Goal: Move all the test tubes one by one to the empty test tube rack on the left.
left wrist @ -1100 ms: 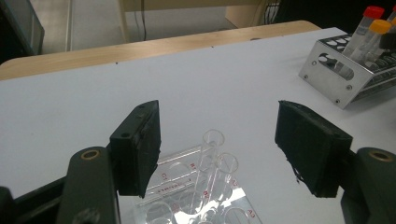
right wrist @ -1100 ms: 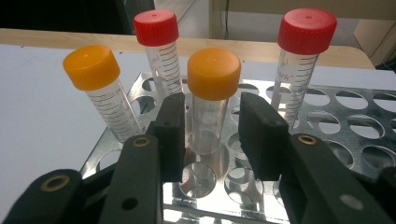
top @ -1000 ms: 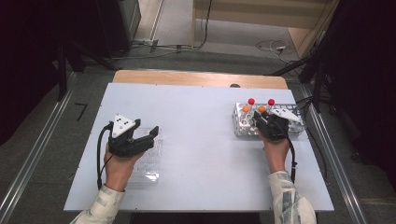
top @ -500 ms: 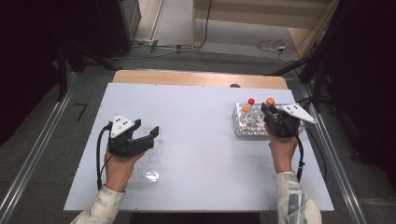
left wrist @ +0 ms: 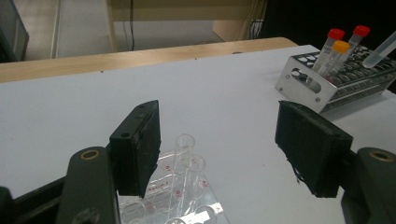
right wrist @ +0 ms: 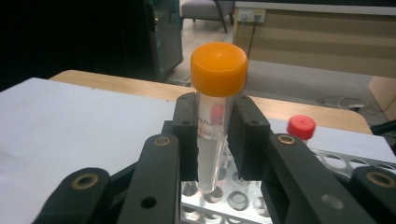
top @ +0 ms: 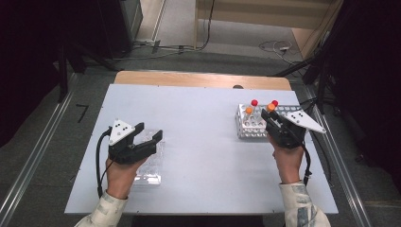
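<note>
Lifted clear of the metal rack (top: 257, 124) now, our right gripper (right wrist: 215, 135) clamps the orange-capped tube (right wrist: 215, 107) near its top, so a tilt could slip it, while our left gripper (left wrist: 229, 149) gapes empty.

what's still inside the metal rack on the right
The metal rack holds two red-capped tubes and one orange-capped tube. Most holes look empty; the right gripper covers some.

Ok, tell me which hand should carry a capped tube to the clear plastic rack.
Right. The right gripper is shut on the orange-capped clear tube, lifted above the metal rack. The left gripper is open and empty above the clear plastic rack.
</note>
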{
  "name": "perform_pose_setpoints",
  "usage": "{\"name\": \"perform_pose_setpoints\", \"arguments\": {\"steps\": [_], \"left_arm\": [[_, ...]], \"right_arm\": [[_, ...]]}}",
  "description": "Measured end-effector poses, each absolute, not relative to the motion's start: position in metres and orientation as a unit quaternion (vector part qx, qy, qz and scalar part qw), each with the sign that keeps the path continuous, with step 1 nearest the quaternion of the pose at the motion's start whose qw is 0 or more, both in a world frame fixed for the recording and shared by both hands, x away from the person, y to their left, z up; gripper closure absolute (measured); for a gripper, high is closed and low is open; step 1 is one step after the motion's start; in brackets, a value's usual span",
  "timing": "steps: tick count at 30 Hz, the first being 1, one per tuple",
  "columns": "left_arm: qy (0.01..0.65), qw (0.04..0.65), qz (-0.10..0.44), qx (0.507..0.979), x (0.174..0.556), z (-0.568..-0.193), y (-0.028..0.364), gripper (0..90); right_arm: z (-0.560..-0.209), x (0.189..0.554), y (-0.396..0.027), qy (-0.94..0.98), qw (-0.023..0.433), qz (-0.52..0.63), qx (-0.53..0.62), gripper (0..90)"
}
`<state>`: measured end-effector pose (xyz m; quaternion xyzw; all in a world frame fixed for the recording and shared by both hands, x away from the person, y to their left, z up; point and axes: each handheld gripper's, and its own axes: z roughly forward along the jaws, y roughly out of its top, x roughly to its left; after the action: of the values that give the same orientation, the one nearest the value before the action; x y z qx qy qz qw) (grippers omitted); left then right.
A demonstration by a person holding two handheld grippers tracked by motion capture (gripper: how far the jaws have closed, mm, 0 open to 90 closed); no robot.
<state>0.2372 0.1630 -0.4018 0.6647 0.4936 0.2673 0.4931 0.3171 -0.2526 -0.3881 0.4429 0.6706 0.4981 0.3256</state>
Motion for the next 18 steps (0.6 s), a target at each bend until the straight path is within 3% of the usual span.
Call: {"name": "perform_pose_setpoints", "arguments": {"steps": [9, 18], "left_arm": [[0.483, 0.49, 0.264, 0.676, 0.231, -0.402, 0.153, 31.9], [0.462, 0.496, 0.257, 0.689, 0.227, -0.404, 0.134, 32.4]], "right_arm": [[-0.385, 0.302, -0.229, 0.695, 0.295, 0.512, 0.41, 71.0], [-0.417, 0.295, -0.178, 0.75, 0.225, 0.504, 0.366, 71.0]]}}
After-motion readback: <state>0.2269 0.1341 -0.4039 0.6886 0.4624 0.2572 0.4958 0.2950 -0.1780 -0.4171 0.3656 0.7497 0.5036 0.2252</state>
